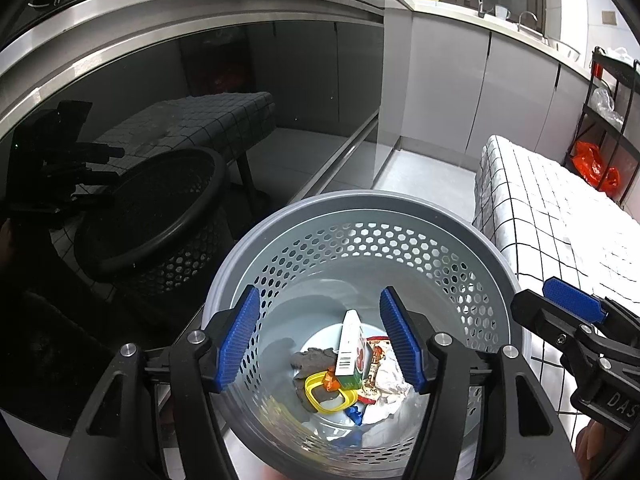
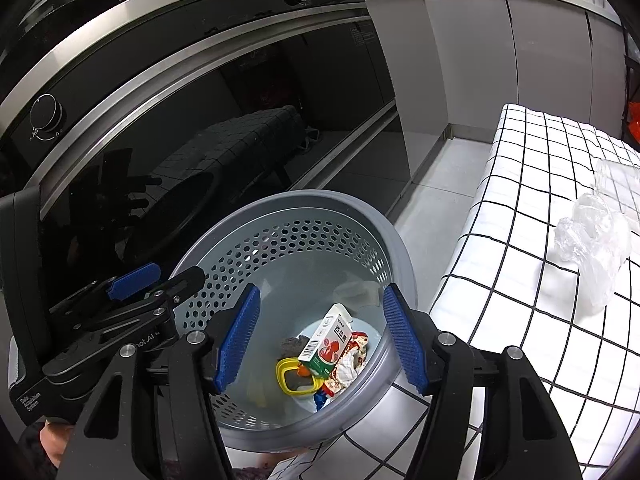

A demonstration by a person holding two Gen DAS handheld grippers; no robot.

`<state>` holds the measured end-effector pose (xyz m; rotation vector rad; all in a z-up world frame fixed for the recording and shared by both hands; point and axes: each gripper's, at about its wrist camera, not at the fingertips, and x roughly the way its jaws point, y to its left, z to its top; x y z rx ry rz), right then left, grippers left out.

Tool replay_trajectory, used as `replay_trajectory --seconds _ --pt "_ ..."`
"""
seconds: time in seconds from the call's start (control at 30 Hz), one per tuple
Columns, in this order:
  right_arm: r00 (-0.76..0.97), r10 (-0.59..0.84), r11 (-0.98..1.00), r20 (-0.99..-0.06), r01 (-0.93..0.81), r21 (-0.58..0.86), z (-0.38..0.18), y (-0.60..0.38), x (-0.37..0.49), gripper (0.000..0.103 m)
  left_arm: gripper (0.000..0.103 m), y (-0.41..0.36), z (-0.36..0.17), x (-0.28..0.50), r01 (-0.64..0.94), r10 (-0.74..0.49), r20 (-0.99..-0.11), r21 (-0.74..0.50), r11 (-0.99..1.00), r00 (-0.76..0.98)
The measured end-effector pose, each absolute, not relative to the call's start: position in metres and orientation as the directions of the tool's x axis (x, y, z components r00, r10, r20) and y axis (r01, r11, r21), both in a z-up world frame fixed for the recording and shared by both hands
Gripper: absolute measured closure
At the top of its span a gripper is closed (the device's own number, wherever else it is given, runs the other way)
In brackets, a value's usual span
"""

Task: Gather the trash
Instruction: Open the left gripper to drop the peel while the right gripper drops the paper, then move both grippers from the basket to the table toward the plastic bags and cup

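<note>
Left gripper point(image 1: 320, 340): jaws spread, nothing between pads; aimed down into the bin mouth.
Right gripper point(image 2: 320, 340): jaws spread too, empty; also over the bin, just right of the left one.
Bin point(image 2: 352, 208): grey perforated basket, directly below & ahead of both jaw pairs, rim just beyond the fingertips.
Trash in bin: small carton point(image 2: 326, 346) standing tilted, seen between the jaws of each gripper; yellow ring lid point(image 2: 292, 378) toward the left pad, crumpled white paper point(image 1: 390, 380) toward the right pad, grey lump point(image 1: 312, 362) behind the lid, red wrappers & a blue bit underneath.
Progress: looks mostly done, several pcs already at bin bottom, neither gripper carrying anything.
Left to do: clear plastic bag point(image 2: 592, 248) on the checked tablecloth point(image 2: 520, 208), well to the right of the right jaws; prob the next pick. Can't tell if more lies out of view.
Around: black glass oven front point(image 2: 200, 140) to the left of the jaws, grey cabinets beyond, wire rack w/ orange bag point(image 1: 596, 168) far right.
In the way: table edge sits close beside the bin rim; the 2 grippers are close together, so swinging right needs care. Bag is thin & slippery, may slip the pads.
</note>
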<state>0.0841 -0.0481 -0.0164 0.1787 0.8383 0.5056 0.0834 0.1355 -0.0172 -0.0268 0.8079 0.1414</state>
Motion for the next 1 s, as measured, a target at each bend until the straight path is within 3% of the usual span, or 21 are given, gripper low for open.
replay_trajectory --seconds 0.5,1.0 --pt "0.578 0.468 0.883 -0.669 -0.332 0.331 -0.017 -0.059 0.082 0.041 0.027 0.122 -0.011 0.082 -0.108 0.090 -0.700 0.019 0.994 0.708" --pt "0.651 0.373 0.927 -0.661 -0.236 0.291 -0.010 -0.125 0.068 0.039 0.018 0.066 -0.010 0.080 -0.005 -0.012 -0.692 -0.023 1.000 0.722"
